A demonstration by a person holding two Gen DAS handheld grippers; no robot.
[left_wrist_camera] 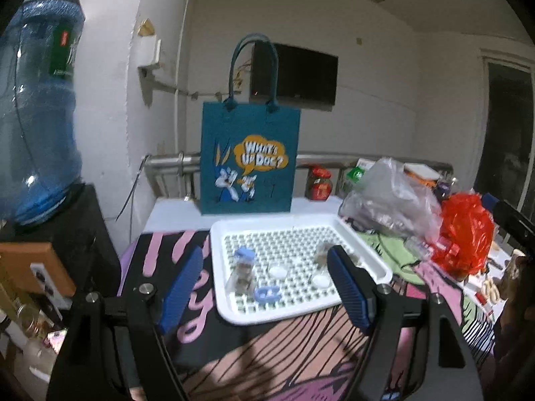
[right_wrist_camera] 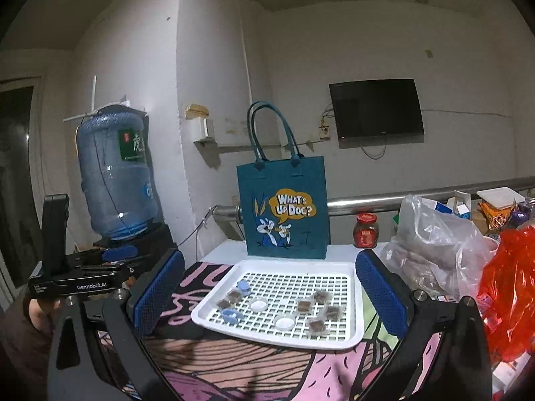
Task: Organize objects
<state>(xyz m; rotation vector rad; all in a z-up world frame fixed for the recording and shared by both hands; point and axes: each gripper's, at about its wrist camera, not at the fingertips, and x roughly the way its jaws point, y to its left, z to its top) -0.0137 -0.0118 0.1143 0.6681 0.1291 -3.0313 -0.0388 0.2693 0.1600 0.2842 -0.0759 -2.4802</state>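
A white perforated tray point(left_wrist_camera: 367, 254) point(right_wrist_camera: 354, 300) lies on the patterned table. In it are several small clear packets of brown cubes point(right_wrist_camera: 319, 310) point(left_wrist_camera: 242, 274), two white round lids point(right_wrist_camera: 258, 304) point(left_wrist_camera: 278, 271), and two small blue lids point(right_wrist_camera: 230, 315) point(left_wrist_camera: 266, 294). A teal "What's Up Doc?" tote bag point(left_wrist_camera: 249, 157) point(right_wrist_camera: 286, 210) stands upright behind the tray. My left gripper point(left_wrist_camera: 264, 287) is open and empty, above the tray's near edge. My right gripper point(right_wrist_camera: 267, 294) is open and empty, in front of the tray. The left gripper body point(right_wrist_camera: 83, 274) shows at the left of the right wrist view.
A blue water jug point(left_wrist_camera: 36, 107) point(right_wrist_camera: 115, 177) stands on a dispenser at the left. Clear plastic bags point(left_wrist_camera: 391, 197) point(right_wrist_camera: 434, 244), a red bag point(left_wrist_camera: 464, 234) point(right_wrist_camera: 508, 287) and a red-lidded jar point(left_wrist_camera: 319, 183) point(right_wrist_camera: 366, 230) crowd the right side. A metal rail point(right_wrist_camera: 418, 197) runs behind.
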